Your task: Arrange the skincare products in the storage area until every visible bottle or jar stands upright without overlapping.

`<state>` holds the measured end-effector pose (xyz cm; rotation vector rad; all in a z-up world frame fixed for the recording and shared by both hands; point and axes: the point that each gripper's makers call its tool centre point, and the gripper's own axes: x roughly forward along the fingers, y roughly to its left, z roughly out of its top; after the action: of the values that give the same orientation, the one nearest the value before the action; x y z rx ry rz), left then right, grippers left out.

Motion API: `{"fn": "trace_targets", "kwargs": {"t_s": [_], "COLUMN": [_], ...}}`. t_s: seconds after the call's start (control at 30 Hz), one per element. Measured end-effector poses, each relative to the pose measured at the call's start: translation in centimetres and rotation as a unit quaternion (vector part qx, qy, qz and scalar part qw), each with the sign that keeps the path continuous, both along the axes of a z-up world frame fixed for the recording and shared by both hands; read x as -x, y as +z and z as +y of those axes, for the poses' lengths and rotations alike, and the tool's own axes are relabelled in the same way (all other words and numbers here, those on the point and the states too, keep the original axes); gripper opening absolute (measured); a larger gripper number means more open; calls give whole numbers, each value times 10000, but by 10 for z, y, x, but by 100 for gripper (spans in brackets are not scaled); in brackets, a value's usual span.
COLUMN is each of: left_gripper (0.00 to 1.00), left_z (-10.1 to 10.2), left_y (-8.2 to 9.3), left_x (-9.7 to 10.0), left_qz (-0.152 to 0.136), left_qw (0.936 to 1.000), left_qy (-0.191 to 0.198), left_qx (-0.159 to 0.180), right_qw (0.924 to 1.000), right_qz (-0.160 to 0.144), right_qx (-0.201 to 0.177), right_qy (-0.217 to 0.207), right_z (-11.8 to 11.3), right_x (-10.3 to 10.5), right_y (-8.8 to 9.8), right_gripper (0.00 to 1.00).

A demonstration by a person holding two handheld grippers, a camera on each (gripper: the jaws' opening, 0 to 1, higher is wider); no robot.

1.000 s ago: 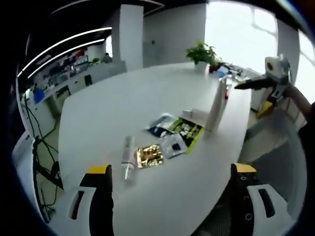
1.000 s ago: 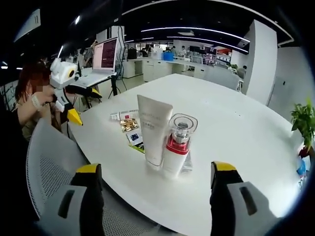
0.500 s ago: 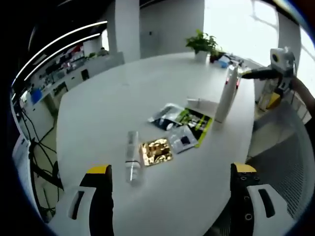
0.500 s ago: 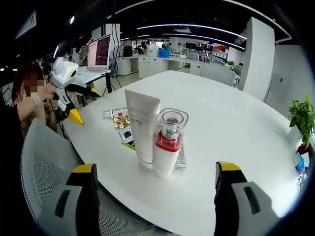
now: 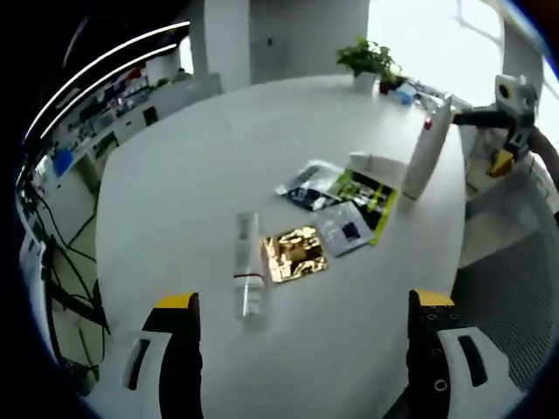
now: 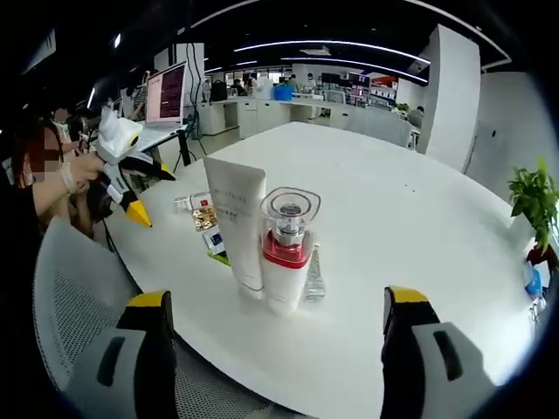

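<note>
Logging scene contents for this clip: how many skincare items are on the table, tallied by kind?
Standing white tube: 1
Standing pump bottle with red band: 1
Clear bottle lying on its side: 1
Flat sachets, gold, grey, green and dark: about 4
Small white box: 1
Total: about 8

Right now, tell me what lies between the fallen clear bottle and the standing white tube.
In the left gripper view, sachets: a gold one, then a green one, between bottle and tube.

Daylight blasts through the window (image 5: 419,35), blowing it out white; ceiling strips (image 6: 349,45) glow over a dim office, and fisheye bends every soft edge.
</note>
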<state>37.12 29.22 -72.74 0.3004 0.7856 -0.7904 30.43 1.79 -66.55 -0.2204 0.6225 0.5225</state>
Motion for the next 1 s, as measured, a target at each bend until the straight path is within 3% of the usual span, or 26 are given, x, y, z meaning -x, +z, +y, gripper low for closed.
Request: {"fn": "trace_targets", "kwargs": {"t_s": [0.3,0.4,0.5,0.7,1.0], "left_gripper": [81,71,67,56,41], "left_z": [8,8,11,18,21], "left_y": [-15,-18,-21,-35,-45], "left_x": [-16,-19,-25,-28,-36], "left_qz": [90,201,262,345,352], "left_qw": [9997,9994,9987,9983,9975], "left_qy": [133,289,432,417,590], "left_qx": [-184,-45,71,-199,-192], "right_qw": [10000,9999,9998,9998,9996], "right_qz": [65,91,159,173,214], "right_qx": [47,63,104,122,182], "right_qy": [-1,13,43,47,72], "right_z": [-1,0,0,-1,-1], "right_x": [-3,-4,-3,-4,-5], "right_y": [-4,-5,-8,-8,-11], "right_gripper": [100,100,100,100,100]}}
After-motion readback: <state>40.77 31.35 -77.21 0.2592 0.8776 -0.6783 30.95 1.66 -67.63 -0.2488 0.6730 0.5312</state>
